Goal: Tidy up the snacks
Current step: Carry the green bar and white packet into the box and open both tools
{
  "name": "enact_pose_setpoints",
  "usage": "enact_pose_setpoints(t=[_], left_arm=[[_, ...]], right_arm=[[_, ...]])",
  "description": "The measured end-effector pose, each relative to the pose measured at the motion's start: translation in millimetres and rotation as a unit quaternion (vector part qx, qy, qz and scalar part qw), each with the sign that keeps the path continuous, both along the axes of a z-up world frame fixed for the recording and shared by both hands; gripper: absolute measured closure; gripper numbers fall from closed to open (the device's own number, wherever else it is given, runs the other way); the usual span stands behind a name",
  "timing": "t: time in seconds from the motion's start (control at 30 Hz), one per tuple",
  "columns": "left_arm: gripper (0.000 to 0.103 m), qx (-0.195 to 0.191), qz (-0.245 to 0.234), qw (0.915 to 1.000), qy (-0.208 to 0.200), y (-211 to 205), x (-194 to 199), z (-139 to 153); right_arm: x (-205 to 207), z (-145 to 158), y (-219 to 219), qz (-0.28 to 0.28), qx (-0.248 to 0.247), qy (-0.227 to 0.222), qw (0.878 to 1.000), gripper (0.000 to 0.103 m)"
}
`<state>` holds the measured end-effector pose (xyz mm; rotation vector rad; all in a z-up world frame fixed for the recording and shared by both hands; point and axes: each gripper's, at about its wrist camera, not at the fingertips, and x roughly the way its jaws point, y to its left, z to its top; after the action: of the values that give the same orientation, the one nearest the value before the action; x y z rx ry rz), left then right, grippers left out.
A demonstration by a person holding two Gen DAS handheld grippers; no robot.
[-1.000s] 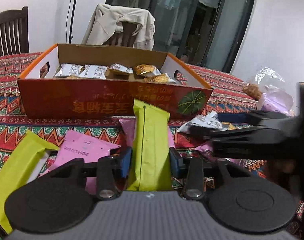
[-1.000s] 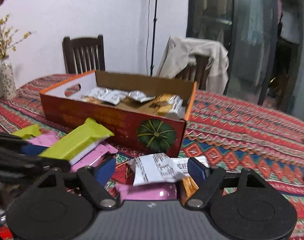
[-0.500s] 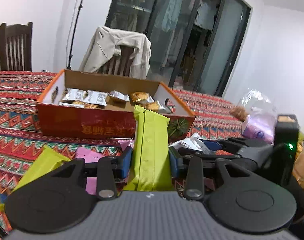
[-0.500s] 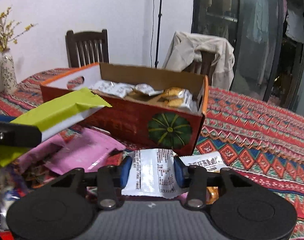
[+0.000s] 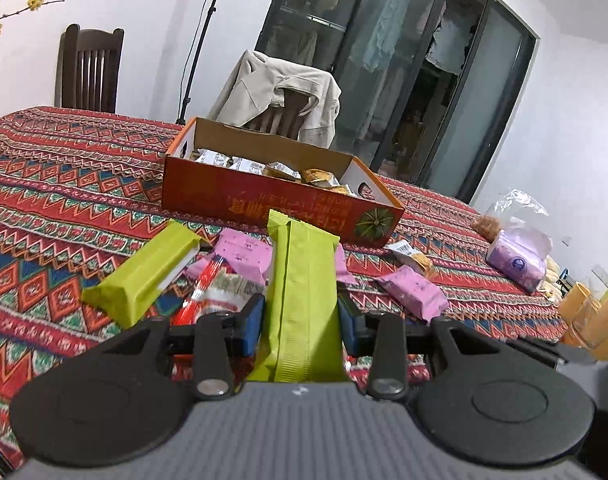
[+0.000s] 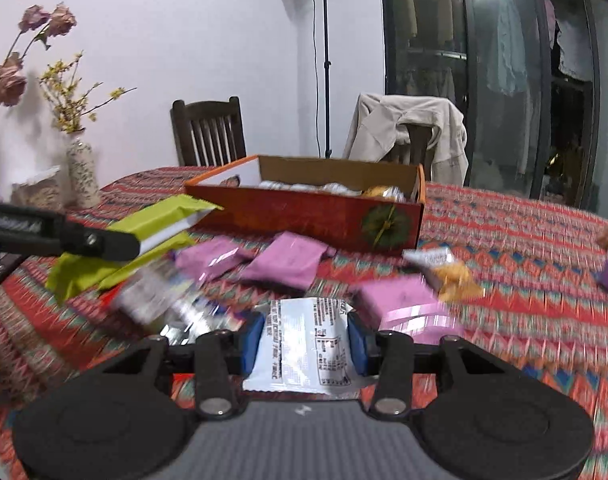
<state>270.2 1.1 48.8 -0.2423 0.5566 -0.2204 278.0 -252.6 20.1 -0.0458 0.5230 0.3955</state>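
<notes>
My left gripper (image 5: 299, 326) is shut on a long lime-green snack pack (image 5: 304, 300), held above the table. In the right wrist view the same green pack (image 6: 163, 222) sticks out of the left gripper's dark finger at the left edge. My right gripper (image 6: 308, 340) is shut on a white printed snack packet (image 6: 308, 354). The orange cardboard box (image 5: 263, 202) with small silver and golden packets inside stands further back; it shows as the orange box (image 6: 316, 216) in the right wrist view. A second green pack (image 5: 143, 274) and pink packets (image 5: 412, 290) lie loose on the cloth.
A patterned red tablecloth (image 5: 63, 200) covers the table. A purple tissue pack (image 5: 516, 260) and a clear bag sit at the right, yellow cups (image 5: 588, 312) near the right edge. Vases with flowers (image 6: 79, 172) stand at the far left. Two chairs, one draped with a jacket (image 6: 408, 136), stand behind.
The right gripper closed on the white packet and lifted it. Both grippers pulled back from the box, which now looks smaller and farther away. The left gripper kept its hold on the green pack.
</notes>
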Motion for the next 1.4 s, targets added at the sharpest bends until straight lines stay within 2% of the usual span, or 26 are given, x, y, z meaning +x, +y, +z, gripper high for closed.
enact_pose_setpoints(t=[0.23,0.4,0.5,0.63,0.73,0.83,1.0,1.2,1.3,1.4], left_arm=[[0.064,0.002,0.007,0.9999,-0.015,0,-23,6],[0.064,0.0,0.015,0.9997,-0.019,5,-26,9],[0.064,-0.007,0.011,0.9996,-0.025,14,-15,16],[0.064,0.001,-0.001,0.9989,-0.048,30,27,43],[0.064,0.017,0.004,0.9982,-0.058,42,77,64],[0.064,0.017,0.019,0.9982,-0.054,56,134,81],[0.064,0.033,0.037,0.9982,-0.033,62,216,79],[0.064,0.075,0.052,0.9958,0.006,54,278,34],[0.063,0.076,0.049,0.9956,0.025,52,289,16],[0.061,0.08,0.044,0.9957,0.018,54,286,8]], right_arm=[[-29,-5,-2,-0.003,0.004,0.005,1.0,0.06],[-33,0,-1,-0.001,0.006,-0.003,1.0,0.06],[-28,5,1,0.003,0.006,-0.006,1.0,0.06],[-10,27,5,0.03,-0.003,-0.026,0.999,0.06],[18,54,9,0.052,-0.014,-0.058,0.997,0.06],[63,77,10,0.052,-0.011,-0.076,0.996,0.06],[156,95,8,0.043,0.012,-0.045,0.998,0.06],[251,74,11,0.003,-0.021,0.008,1.0,0.059],[277,55,13,-0.009,-0.04,0.031,0.999,0.059],[287,40,18,-0.01,-0.055,0.045,0.997,0.058]])
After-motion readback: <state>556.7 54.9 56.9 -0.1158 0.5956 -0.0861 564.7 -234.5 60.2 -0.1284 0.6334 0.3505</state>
